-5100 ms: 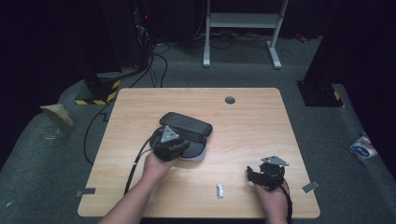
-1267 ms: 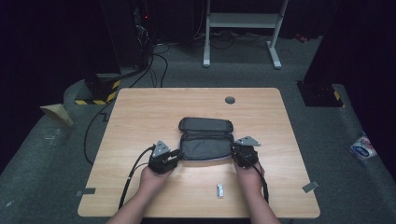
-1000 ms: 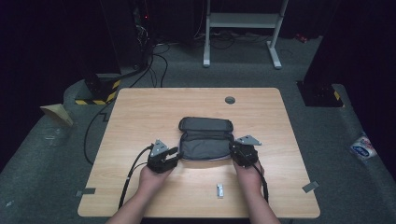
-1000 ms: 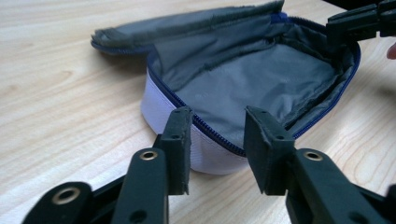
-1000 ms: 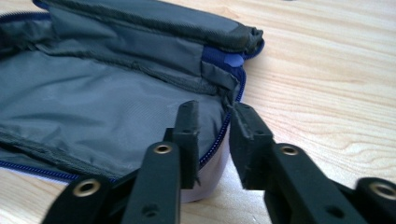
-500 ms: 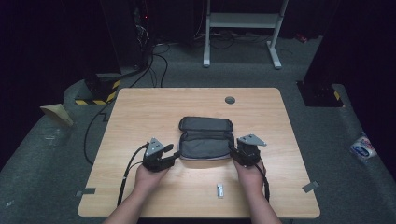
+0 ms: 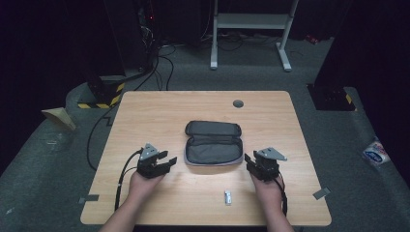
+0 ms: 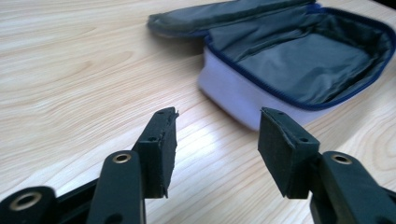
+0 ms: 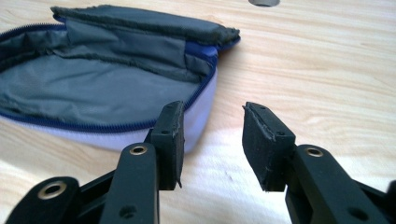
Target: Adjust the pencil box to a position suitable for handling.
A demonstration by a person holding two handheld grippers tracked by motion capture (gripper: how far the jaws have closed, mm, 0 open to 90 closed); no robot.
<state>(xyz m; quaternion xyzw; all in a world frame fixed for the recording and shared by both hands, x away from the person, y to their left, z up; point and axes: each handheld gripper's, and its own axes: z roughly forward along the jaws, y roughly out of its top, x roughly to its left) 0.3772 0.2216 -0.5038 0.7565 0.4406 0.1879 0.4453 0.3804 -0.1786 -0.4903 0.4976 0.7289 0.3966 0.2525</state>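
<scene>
From above, the open pouch (image 7: 213,143) lay at the middle of the table (image 7: 145,111), its lid folded back, with your left gripper (image 7: 162,162) and right gripper (image 7: 252,163) just off its two ends and a small white object (image 7: 227,197) nearer you. In the left gripper view, your jaws had just been opening, nothing between them, the pouch (image 8: 299,60) ahead. In the right gripper view, your jaws stood parted and empty beside the pouch (image 9: 107,88).

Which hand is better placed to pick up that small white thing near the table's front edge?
Right. The small white item lies just inside the right hand-held gripper, closer to it than to the left hand-held gripper. Both stand open and empty beside the open pouch.
</scene>
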